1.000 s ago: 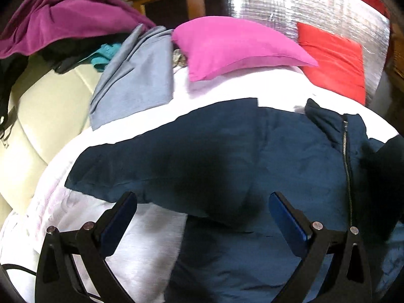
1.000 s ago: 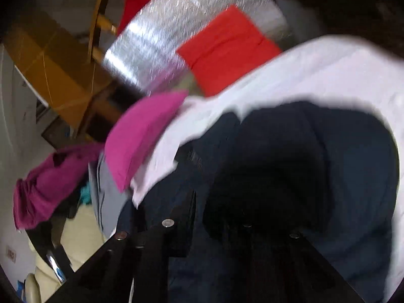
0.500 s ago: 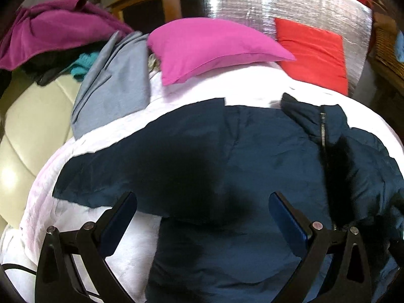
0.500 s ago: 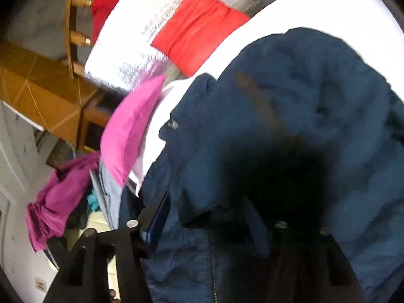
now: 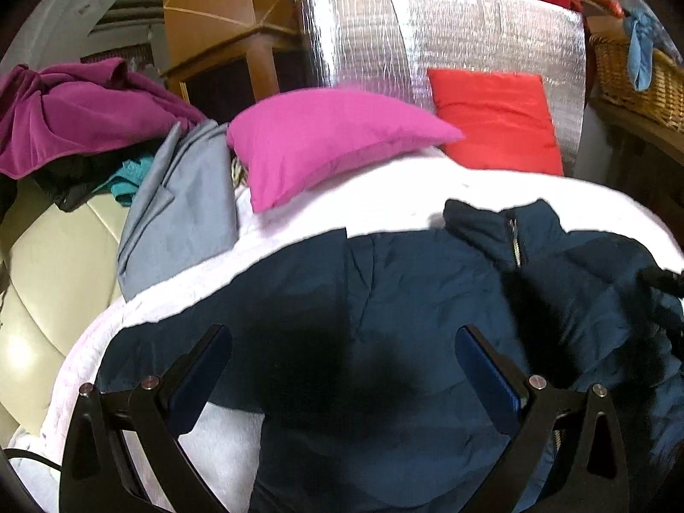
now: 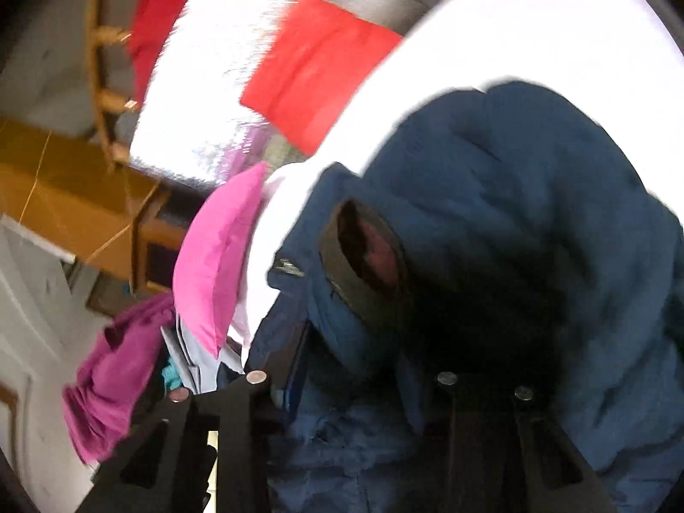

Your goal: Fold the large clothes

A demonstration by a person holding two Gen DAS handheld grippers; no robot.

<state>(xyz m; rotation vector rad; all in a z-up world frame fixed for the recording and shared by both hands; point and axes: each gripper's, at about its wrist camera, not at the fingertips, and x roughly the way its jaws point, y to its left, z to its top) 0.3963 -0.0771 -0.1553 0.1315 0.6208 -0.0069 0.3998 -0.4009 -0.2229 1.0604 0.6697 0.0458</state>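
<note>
Jacket [image 5: 406, 308], navy, zip-front, lies spread on the white bedcover [image 5: 384, 196]; one sleeve runs flat toward the left of the left wrist view, collar and zipper sit up toward the top right. We see the left gripper [image 5: 344, 344] released, jaws wide apart, hovering over the jacket body with nothing between the pads. Right gripper [image 6: 355, 350] is down in the bunched right side of the jacket; its jaws are closing, with navy fabric piled between and around them, but we can't tell whether the pads are actually pressing on cloth since the tips are buried in dark folds and the frame is blurred. A sleeve cuff opening [image 6: 363, 256] faces the right wrist camera just above that gripper. Behind the jacket: pink pillow [image 5: 329, 137], red cushion [image 5: 491, 119] against a silver foil panel [image 5: 427, 34]. Grey garment [image 5: 179, 213] and magenta cloth [image 5: 72, 111] are heaped at the left
</note>
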